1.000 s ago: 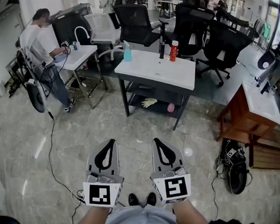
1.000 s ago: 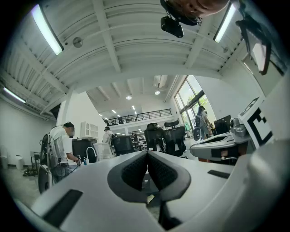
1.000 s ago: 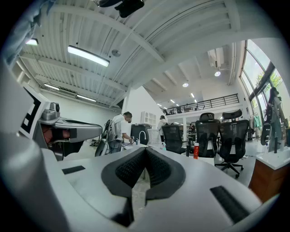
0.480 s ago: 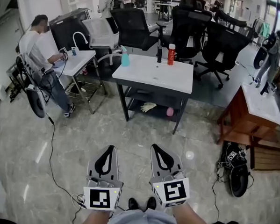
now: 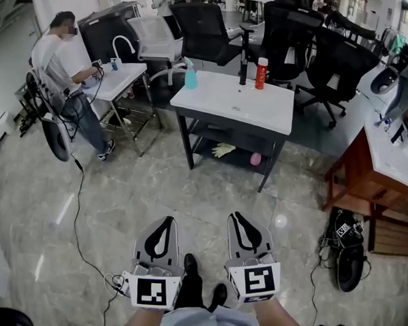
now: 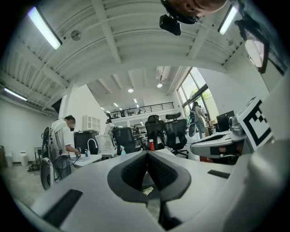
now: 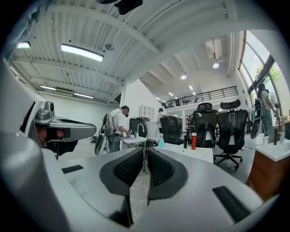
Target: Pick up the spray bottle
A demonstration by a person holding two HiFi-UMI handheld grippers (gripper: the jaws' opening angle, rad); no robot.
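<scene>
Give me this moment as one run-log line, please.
stage: before pickup | teal plastic spray bottle: untouched on white table | left tongs: shut, empty | right tongs: opening, empty

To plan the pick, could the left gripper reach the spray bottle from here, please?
Probably not yet: the spray bottle stands on the white table, far across the floor from the left gripper.

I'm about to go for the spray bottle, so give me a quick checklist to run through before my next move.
1. Spray bottle located: ok, upright at the far left corner of the white table.
2. Bottle within reach: not ok, open floor lies between.
3. Right gripper free: ok, nothing between its jaws, which are opening.
4. Left gripper free: ok, shut, empty.
5. Room around the bottle: ok, red bottle stands well apart.
</scene>
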